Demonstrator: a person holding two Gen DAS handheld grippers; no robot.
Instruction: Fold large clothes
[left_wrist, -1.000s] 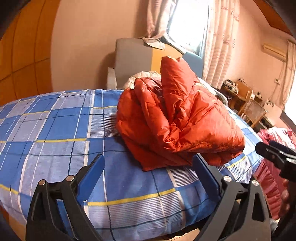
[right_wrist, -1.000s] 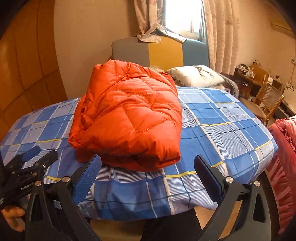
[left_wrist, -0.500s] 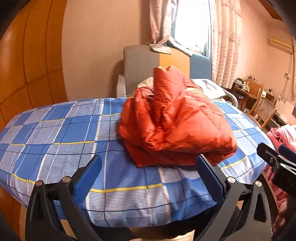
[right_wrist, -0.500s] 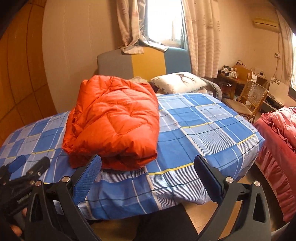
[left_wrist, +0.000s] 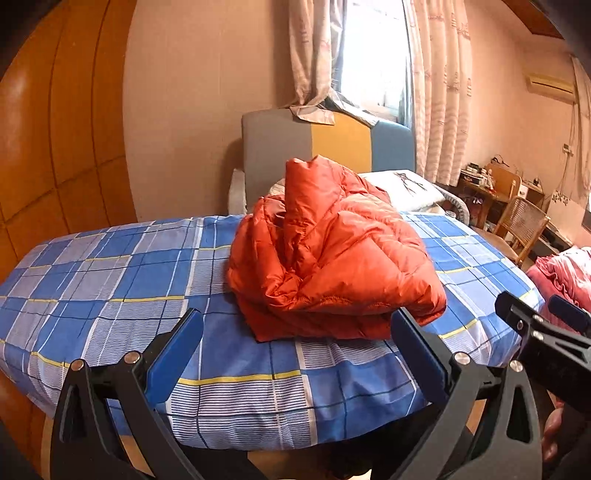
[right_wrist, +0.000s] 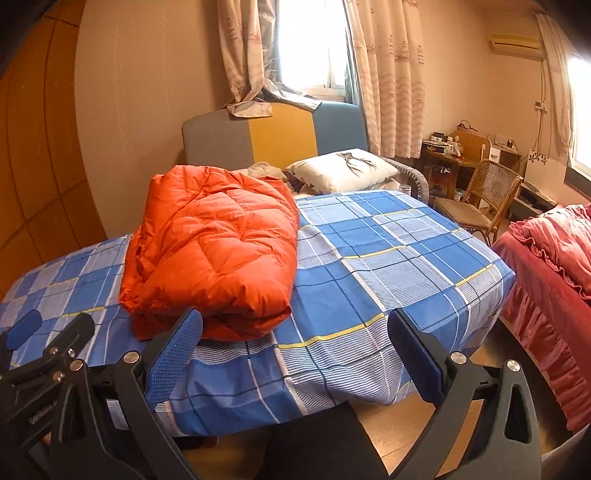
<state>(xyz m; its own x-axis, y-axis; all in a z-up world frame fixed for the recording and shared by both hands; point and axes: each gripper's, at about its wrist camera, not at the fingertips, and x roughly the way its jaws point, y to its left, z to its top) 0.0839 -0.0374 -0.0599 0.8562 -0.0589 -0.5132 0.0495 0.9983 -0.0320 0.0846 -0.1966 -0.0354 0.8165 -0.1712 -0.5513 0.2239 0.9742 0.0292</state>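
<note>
Lying folded on the bed (left_wrist: 110, 280), orange jacket (left_wrist: 332, 258); both hand-held grippers apart.

The folded jacket (right_wrist: 218, 251) lies on the bed (right_wrist: 388, 258), toward its left side and close to the near edge. Behind it, at the head of the bed, a pillow (right_wrist: 343, 170) rests before the headboard (right_wrist: 273, 136). Off the bed's far right corner stands a chair (right_wrist: 476, 199), with a desk (right_wrist: 454, 155) behind it. A second bed (right_wrist: 550, 273) lies off the right edge.
</note>
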